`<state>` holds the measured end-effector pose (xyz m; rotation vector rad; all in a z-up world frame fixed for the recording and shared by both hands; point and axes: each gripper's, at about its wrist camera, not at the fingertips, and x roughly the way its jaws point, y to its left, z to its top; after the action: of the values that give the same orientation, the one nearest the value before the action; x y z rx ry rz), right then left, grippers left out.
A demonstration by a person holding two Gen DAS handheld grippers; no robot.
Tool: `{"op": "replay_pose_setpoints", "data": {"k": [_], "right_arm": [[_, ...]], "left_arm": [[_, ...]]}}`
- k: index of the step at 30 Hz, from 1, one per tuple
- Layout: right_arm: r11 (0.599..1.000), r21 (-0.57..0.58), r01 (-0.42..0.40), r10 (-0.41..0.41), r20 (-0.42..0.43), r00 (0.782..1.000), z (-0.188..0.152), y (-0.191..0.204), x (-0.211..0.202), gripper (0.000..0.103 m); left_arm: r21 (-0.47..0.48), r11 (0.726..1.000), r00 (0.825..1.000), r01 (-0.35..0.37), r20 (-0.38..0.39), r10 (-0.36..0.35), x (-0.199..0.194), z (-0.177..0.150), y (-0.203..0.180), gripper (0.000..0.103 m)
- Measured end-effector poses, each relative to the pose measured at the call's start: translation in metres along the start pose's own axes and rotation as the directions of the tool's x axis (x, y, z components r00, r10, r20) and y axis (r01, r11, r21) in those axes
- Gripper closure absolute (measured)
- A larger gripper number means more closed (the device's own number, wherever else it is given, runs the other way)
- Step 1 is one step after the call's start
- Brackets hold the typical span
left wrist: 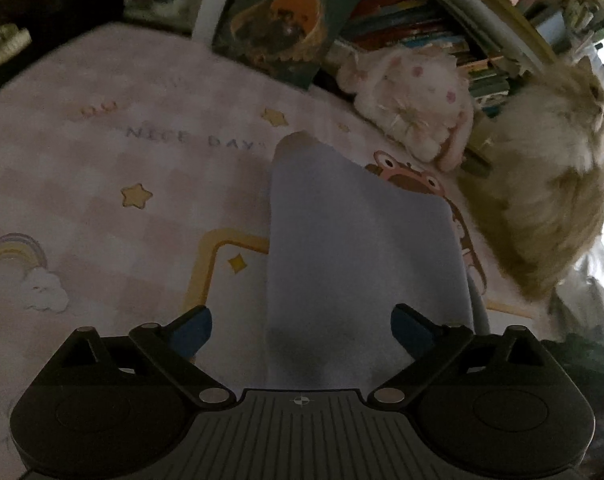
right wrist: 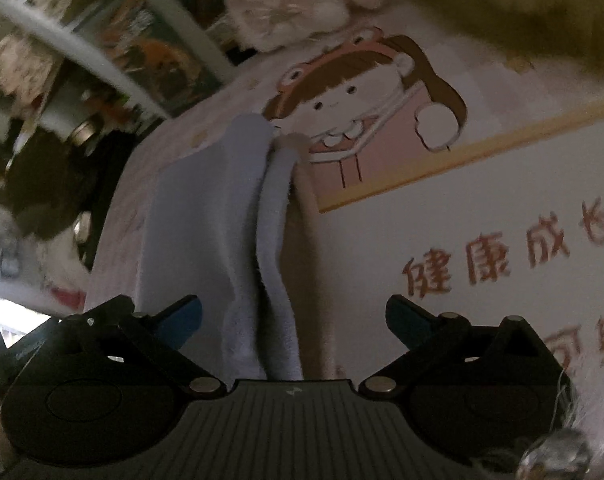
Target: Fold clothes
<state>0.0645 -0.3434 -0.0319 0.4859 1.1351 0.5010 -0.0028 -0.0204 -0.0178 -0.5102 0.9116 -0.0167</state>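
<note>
Folding looks midway: the lilac cloth (left wrist: 365,248) drapes, apparently doubled, over the printed bedsheet (left wrist: 102,168). Both jaws gape, gripping nothing; next comes pinching an edge.

Left claw (left wrist: 301,330) and right claw (right wrist: 294,322) both point forward, fingers spread wide apart.

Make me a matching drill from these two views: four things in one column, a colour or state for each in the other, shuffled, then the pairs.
Things
1. cloth
2. star
3. plush bunny
4. left gripper

Colour or state
A. open
B. pale blue
C. white and pink
D. yellow

Pairs: 1-B, 2-D, 3-C, 4-A
</note>
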Motion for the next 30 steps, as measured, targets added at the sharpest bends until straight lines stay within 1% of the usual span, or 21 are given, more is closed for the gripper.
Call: {"op": "replay_pose_setpoints", "data": {"k": [1, 2, 4, 6, 7, 8, 9, 10, 12, 14, 15, 16, 18, 19, 22, 24, 25, 26, 27, 28, 30], "right_arm": [[1.0, 0.019, 0.005, -0.005, 0.004, 1.0, -0.001, 0.001, 0.002, 0.014], [0.999, 0.035, 0.01, -0.01, 0.006, 1.0, -0.003, 0.001, 0.003, 0.017], [0.998, 0.059, 0.019, -0.019, 0.006, 1.0, -0.006, 0.002, 0.006, 0.028], [0.997, 0.074, 0.027, -0.028, 0.006, 1.0, -0.008, 0.004, 0.009, 0.032], [0.997, 0.078, 0.029, -0.029, 0.004, 1.0, -0.009, 0.005, 0.01, 0.036], [0.996, 0.08, 0.03, -0.03, 0.001, 1.0, -0.009, 0.006, 0.011, 0.038], [0.996, 0.08, 0.028, -0.029, -0.001, 1.0, -0.01, 0.007, 0.012, 0.041], [0.996, 0.08, 0.026, -0.026, -0.002, 1.0, -0.01, 0.008, 0.013, 0.042], [0.997, 0.067, 0.035, -0.035, -0.004, 0.999, -0.01, 0.011, 0.015, 0.042], [0.998, 0.043, 0.052, -0.052, -0.011, 0.999, -0.009, 0.015, 0.016, 0.047], [0.998, 0.029, 0.062, -0.062, -0.015, 0.998, -0.009, 0.017, 0.017, 0.052], [0.998, 0.006, 0.069, -0.069, -0.011, 0.998, -0.009, 0.02, 0.016, 0.059], [0.995, -0.056, 0.082, -0.082, 0.006, 0.997, -0.01, 0.029, 0.013, 0.066], [0.991, -0.096, 0.09, -0.089, 0.02, 0.996, -0.011, 0.035, 0.011, 0.07], [0.971, -0.217, 0.101, -0.093, 0.048, 0.995, -0.014, 0.052, 0.004, 0.073], [0.964, -0.246, 0.106, -0.1, 0.035, 0.994, -0.014, 0.054, 0.006, 0.073], [0.969, -0.225, 0.1, -0.098, 0.021, 0.995, -0.013, 0.05, 0.009, 0.073], [0.976, -0.198, 0.092, -0.093, 0.007, 0.996, -0.011, 0.045, 0.011, 0.072], [0.983, -0.166, 0.079, -0.08, -0.002, 0.997, -0.009, 0.039, 0.012, 0.068], [0.989, -0.135, 0.064, -0.066, -0.011, 0.998, -0.008, 0.034, 0.013, 0.062], [0.996, -0.084, 0.041, -0.043, -0.027, 0.999, -0.006, 0.026, 0.014, 0.058]], "left_arm": [[-0.006, 1.0, 1.0, 0.015, -0.015, -0.015, 0.003, 0.003, 0.005, 0.006], [-0.019, 0.999, 0.999, 0.03, -0.03, -0.03, 0.006, 0.005, 0.01, 0.007], [-0.053, 0.997, 0.996, 0.06, -0.06, -0.063, 0.014, 0.009, 0.019, 0.008], [-0.091, 0.992, 0.991, 0.092, -0.087, -0.1, 0.022, 0.01, 0.027, 0.01], [-0.104, 0.989, 0.989, 0.108, -0.092, -0.118, 0.024, 0.011, 0.029, 0.011], [-0.113, 0.986, 0.987, 0.124, -0.092, -0.134, 0.026, 0.012, 0.03, 0.012], [-0.107, 0.986, 0.986, 0.128, -0.091, -0.138, 0.027, 0.012, 0.029, 0.013], [-0.094, 0.987, 0.987, 0.127, -0.09, -0.136, 0.026, 0.012, 0.027, 0.015], [-0.068, 0.99, 0.988, 0.125, -0.088, -0.131, 0.026, 0.013, 0.022, 0.032], [-0.041, 0.992, 0.988, 0.123, -0.085, -0.126, 0.025, 0.014, 0.018, 0.044], [-0.028, 0.992, 0.989, 0.122, -0.084, -0.124, 0.025, 0.014, 0.016, 0.044], [-0.014, 0.993, 0.989, 0.121, -0.083, -0.121, 0.025, 0.014, 0.013, 0.047], [0.012, 0.993, 0.99, 0.118, -0.08, -0.117, 0.024, 0.015, 0.009, 0.056], [0.026, 0.993, 0.99, 0.117, -0.079, -0.114, 0.024, 0.015, 0.007, 0.057], [0.065, 0.991, 0.991, 0.113, -0.075, -0.108, 0.023, 0.016, 0.0, 0.058], [0.092, 0.99, 0.992, 0.11, -0.072, -0.103, 0.022, 0.017, -0.004, 0.058], [0.105, 0.989, 0.992, 0.108, -0.07, -0.101, 0.022, 0.017, -0.006, 0.056], [0.088, 0.99, 0.991, 0.114, -0.074, -0.108, 0.023, 0.017, -0.003, 0.052], [0.055, 0.991, 0.99, 0.124, -0.08, -0.12, 0.024, 0.017, 0.002, 0.052], [0.022, 0.991, 0.988, 0.134, -0.085, -0.131, 0.025, 0.017, 0.008, 0.052], [-0.036, 0.988, 0.984, 0.15, -0.094, -0.153, 0.028, 0.017, 0.017, 0.049]]}}
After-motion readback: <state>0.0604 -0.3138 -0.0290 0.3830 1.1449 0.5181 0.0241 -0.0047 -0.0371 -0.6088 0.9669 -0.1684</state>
